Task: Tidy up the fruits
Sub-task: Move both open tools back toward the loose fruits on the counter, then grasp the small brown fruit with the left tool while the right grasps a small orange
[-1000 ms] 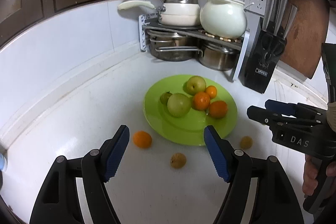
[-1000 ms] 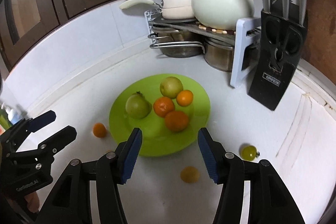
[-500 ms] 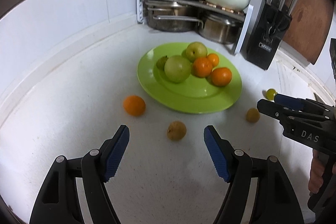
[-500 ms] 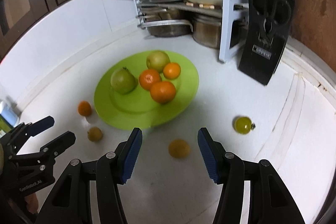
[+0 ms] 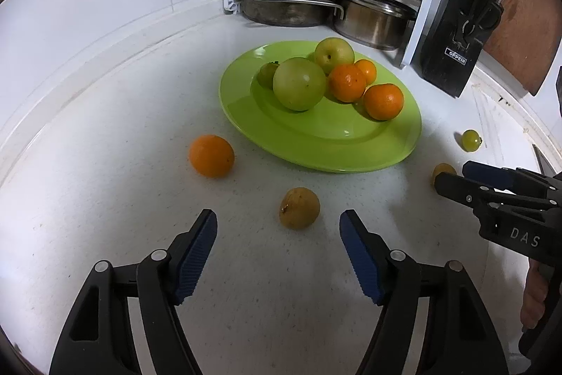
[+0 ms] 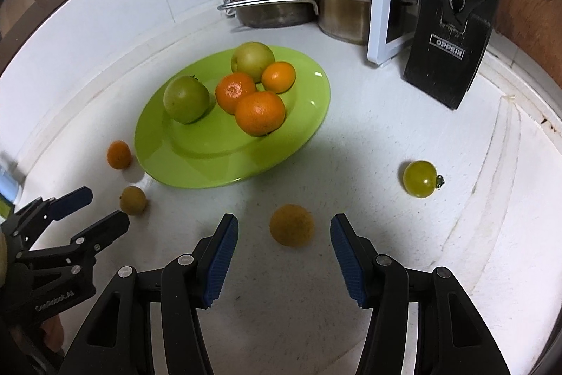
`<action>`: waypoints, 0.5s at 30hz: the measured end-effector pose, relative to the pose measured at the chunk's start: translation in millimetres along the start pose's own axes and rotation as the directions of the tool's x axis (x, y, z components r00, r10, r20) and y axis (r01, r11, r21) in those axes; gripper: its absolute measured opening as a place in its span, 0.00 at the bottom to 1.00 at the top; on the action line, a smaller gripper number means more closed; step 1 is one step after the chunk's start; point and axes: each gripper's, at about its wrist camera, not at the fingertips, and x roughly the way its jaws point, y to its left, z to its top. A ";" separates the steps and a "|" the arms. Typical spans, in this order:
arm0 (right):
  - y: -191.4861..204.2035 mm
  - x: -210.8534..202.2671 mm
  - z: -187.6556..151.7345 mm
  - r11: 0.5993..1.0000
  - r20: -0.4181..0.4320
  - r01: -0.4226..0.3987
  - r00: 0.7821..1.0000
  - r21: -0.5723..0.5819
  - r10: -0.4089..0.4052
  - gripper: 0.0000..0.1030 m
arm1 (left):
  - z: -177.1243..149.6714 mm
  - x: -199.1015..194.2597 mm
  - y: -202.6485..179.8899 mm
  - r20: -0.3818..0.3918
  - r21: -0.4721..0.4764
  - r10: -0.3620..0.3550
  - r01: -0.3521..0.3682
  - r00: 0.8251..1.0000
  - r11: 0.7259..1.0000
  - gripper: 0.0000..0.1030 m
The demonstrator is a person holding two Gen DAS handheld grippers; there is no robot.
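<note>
The green plate (image 6: 196, 171) holds three oranges and two green fruits; four fruits lie loose on the counter around its near rim. Both grippers' jaws stand apart, empty: the left gripper (image 5: 277, 231), its jaws just narrowed, before one brown fruit (image 5: 299, 208), the right gripper (image 6: 283, 231) before another (image 6: 291, 225).

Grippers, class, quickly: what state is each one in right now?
Left gripper: open, empty, brownish fruit just ahead.
Right gripper: open, empty, yellow-brown fruit between its tips, untouched.
</note>
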 end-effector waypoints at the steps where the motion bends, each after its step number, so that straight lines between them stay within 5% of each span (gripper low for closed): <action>1: -0.6 1.2 -0.2 1.000 -0.002 -0.002 1.000 0.002 0.002 0.54 | 0.6 1.5 -0.7 0.000 0.007 -0.002 0.002 1.000 1.000 0.66; 15: -4.5 12.6 -0.8 1.000 -0.029 -0.010 1.000 -0.001 0.010 0.35 | 6.2 16.9 -9.7 -0.029 0.022 -0.036 0.037 0.999 0.999 0.34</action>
